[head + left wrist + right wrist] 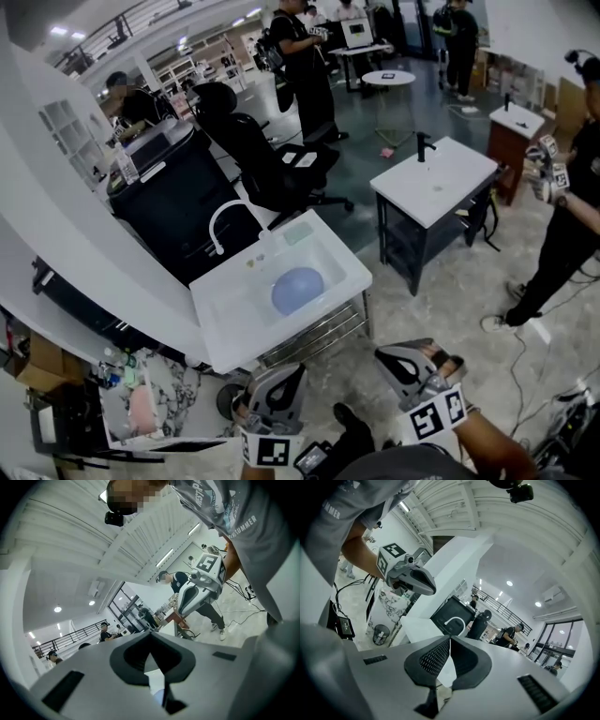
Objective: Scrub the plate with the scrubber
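Left claw (pixel 151 639) and right claw (pixel 449 644) pressed together, empty, held low before white sink surface (pixel 214 323); blue plate (pixel 297 291) lying in basin. Open floor (pixel 422 309) beyond right edge; black chair (pixel 248 150) behind.

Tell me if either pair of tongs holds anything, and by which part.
Nothing is held: the left tongs and right tongs are both shut and empty. The round blue plate lies in the white sink.

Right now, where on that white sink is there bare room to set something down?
Bare basin floor lies left of the blue plate, toward the sink's near corner. The back edge is crowded: faucet and a pale green pad.
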The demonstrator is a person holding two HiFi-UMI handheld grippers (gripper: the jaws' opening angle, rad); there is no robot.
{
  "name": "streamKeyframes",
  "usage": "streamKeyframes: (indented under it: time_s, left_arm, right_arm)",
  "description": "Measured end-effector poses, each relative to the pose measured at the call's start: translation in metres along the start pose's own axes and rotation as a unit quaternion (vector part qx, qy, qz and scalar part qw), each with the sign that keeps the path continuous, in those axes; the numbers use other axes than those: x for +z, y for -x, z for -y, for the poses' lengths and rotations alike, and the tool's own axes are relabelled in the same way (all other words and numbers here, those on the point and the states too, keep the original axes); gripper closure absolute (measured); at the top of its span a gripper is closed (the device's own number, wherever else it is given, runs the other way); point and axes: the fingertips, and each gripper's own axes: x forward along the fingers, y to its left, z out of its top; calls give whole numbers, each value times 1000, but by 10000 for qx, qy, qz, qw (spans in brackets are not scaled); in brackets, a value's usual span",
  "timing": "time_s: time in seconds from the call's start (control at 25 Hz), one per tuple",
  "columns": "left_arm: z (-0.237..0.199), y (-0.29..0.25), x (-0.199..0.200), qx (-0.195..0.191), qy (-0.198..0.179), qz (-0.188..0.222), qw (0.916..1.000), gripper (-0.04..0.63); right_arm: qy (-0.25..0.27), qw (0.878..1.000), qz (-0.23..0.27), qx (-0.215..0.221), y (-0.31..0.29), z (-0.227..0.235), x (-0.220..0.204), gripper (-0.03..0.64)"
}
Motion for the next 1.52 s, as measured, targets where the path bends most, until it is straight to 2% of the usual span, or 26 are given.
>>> streamKeyframes:
  time_s: [0.16,0.52,0.84,1.0,1.32,1.52]
  left_arm:
    - [-18,-22,-16,-53,25,101,9999,598]
    - [-74,-70,-81,-251,171,132,9995,598]
    - [-131,-97,-134,-284,203,312,9989,598]
    - [-142,-98,-157,-302,474,519,9971,598]
    - [-174,-97,-181,59,660,555,9963,598]
    - [-184,-101,-200,143,681,325,9970,598]
  right_arm:
    - [-11,9999,-86,-100,-27,19,-8,586]
    - [-101,9992,-353,-154,-113,48,-24,586]
    - [-90,9985,-475,-257,-193,70,-20,586]
    - [-81,9983,-539,-229,-221,72,-14,586]
    - [153,9987,-494,23,-266,74,-3,584]
    - [198,9990,-339,228,-300,77,-4,586]
